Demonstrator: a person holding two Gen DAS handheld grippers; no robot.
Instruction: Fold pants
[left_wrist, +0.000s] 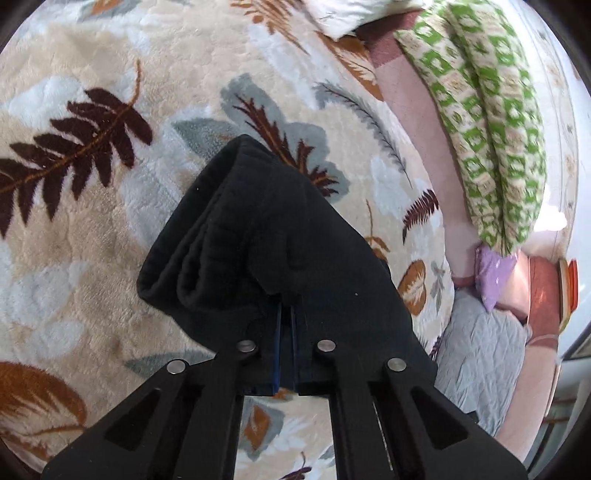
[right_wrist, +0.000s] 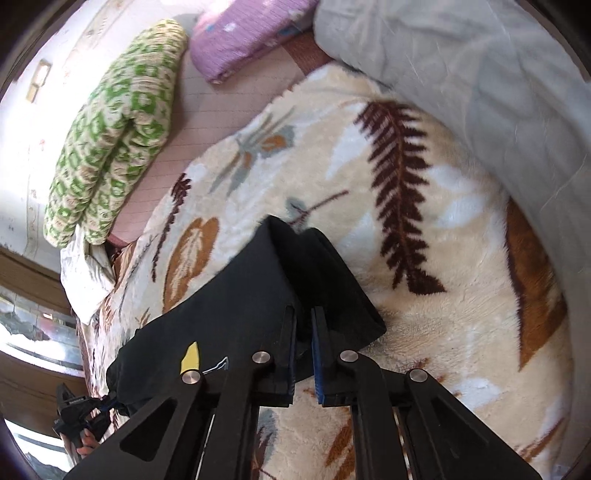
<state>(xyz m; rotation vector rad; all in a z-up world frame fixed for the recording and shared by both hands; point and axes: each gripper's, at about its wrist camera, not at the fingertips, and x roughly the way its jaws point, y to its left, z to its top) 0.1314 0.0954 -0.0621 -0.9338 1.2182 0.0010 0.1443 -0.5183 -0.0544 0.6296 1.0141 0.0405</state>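
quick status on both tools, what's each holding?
Left tool: closed on the black pants.
Right tool: closed on the same pants.

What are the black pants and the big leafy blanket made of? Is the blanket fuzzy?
The black pants look like soft matte knit cloth, maybe fleece or cotton; they bend in thick rounded folds with no shine. The leaf-print blanket does look fuzzy: plush, probably synthetic fleece, with a visible short nap and a slight sheen. The exact fibres can't be told.
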